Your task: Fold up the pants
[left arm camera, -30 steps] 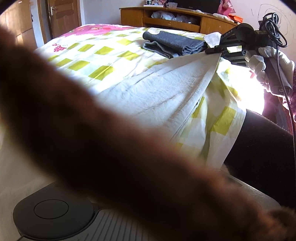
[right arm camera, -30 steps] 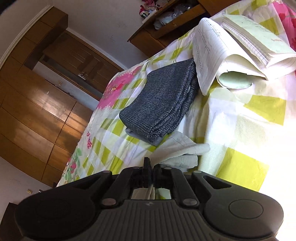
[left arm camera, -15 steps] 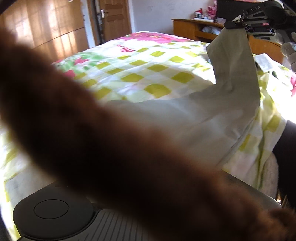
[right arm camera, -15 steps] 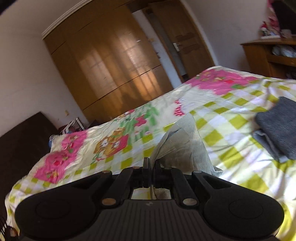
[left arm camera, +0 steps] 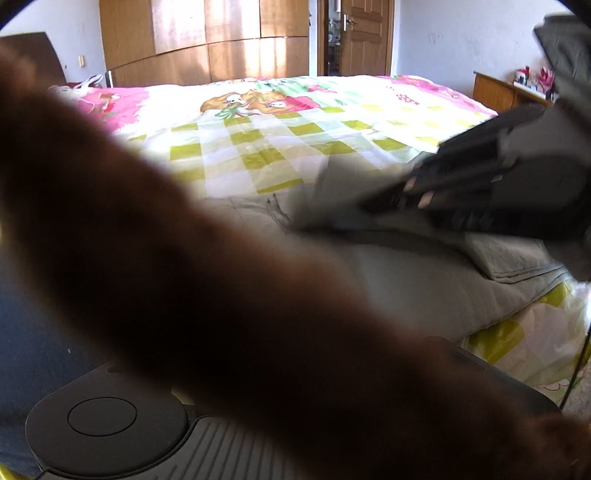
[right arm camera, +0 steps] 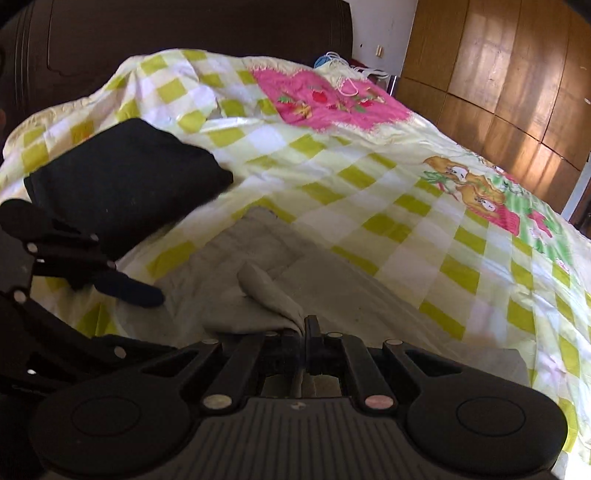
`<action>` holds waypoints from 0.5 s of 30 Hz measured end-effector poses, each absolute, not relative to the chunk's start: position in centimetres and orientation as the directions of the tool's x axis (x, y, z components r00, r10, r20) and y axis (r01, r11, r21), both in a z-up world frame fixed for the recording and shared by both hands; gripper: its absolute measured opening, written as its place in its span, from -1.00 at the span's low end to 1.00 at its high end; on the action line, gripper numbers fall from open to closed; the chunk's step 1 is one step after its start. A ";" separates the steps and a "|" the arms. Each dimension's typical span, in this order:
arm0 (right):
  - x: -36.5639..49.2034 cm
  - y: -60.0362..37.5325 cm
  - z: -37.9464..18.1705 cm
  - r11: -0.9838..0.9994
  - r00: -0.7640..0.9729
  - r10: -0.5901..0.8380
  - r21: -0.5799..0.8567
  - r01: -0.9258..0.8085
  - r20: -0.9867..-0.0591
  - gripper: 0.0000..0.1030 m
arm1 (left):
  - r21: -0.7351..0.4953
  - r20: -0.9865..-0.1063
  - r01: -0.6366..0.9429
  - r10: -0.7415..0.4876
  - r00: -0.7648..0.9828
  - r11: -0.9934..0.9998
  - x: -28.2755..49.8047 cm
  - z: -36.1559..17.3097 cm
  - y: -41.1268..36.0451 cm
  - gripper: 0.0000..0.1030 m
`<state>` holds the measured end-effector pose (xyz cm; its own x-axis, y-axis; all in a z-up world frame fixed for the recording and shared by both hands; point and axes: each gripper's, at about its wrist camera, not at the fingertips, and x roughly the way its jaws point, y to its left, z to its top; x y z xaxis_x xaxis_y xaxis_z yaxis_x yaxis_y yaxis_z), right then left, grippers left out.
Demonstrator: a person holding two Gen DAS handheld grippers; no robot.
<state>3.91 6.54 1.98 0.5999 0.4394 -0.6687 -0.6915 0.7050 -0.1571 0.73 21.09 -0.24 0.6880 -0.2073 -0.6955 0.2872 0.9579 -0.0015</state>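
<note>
Pale grey pants point(left arm camera: 424, 288) lie along the near edge of the bed, part folded over themselves. My right gripper point(right arm camera: 303, 326) is shut on a bunched end of the pants point(right arm camera: 266, 291) and holds it low over the rest of the cloth; it shows blurred in the left wrist view point(left arm camera: 384, 203). My left gripper point(right arm camera: 147, 293) appears at the left of the right wrist view, its dark fingers close together at the pants' left edge. In its own view a blurred brown shape point(left arm camera: 221, 295) hides its fingers.
The bed carries a yellow-green checked cover point(right arm camera: 406, 184) with pink patches. A folded black garment point(right arm camera: 122, 181) lies on the left by the dark headboard point(right arm camera: 184, 29). A wooden wardrobe point(left arm camera: 207, 40) and a door point(left arm camera: 365, 33) stand beyond the bed.
My right gripper has swung the held end of the pants from high above the bed across and down onto the lower part of the pants, making a fold. Both views have turned toward the headboard.
</note>
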 end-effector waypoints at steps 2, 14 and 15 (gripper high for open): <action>4.2 6.7 2.1 0.705 0.600 0.422 -0.170 -0.688 -0.679 -0.58 | -0.031 -0.680 0.289 -0.232 0.696 0.957 0.6 -0.5 21.5 -0.07; 5.6 7.7 10.0 0.796 0.719 0.482 -0.092 -0.598 -0.501 -0.61 | -0.085 -0.628 0.325 -0.304 0.716 0.942 -0.2 -1.1 22.4 -0.05; 5.4 8.6 10.1 0.772 0.710 0.498 -0.119 -0.625 -0.497 -0.61 | -0.087 -0.627 0.324 -0.305 0.717 0.942 -0.3 -1.2 22.4 -0.05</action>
